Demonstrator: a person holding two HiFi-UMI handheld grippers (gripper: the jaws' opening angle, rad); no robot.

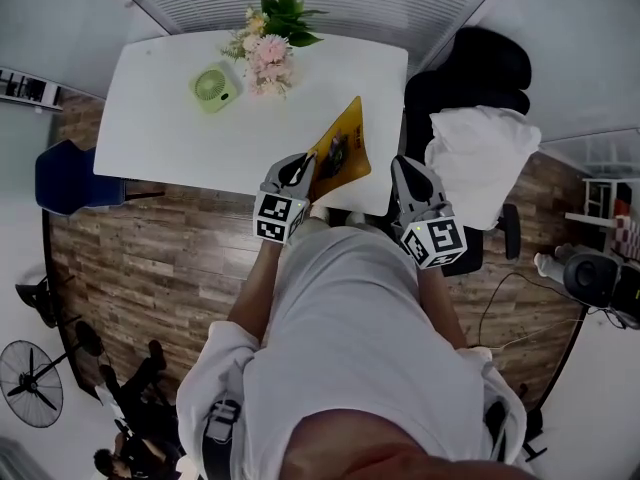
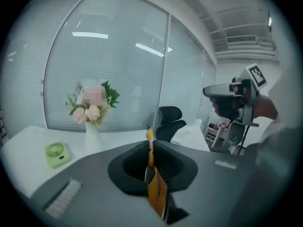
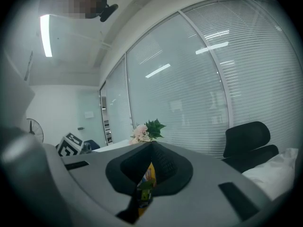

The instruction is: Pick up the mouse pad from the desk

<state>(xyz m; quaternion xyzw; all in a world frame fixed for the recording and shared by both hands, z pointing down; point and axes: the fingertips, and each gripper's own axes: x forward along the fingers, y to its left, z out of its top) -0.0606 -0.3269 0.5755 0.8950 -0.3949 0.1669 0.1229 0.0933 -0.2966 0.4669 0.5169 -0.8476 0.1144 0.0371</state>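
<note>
Sitting on white desk (image 1: 160,118): green fan (image 1: 214,86), flower vase (image 1: 268,48), not targets
yellow mouse pad (image 1: 340,150): looks clear of desk, tilted on edge since gripped at one side only
left gripper (image 1: 300,171): jaws pinching pad edge, held high to lift it
right gripper (image 1: 408,173): jaws pressed together, nothing held, parked just beside pad, not needed

Looking down from our head view, the desk (image 1: 170,118) is ahead of us. On it, the fan (image 1: 214,86) sits left of the flowers (image 1: 268,43), which are at the far edge. The mouse pad (image 1: 340,148) is over the near right corner, in our left gripper (image 1: 303,168). The chair (image 1: 470,68) is right of the desk, with a cloth (image 1: 480,158) on it.
</note>
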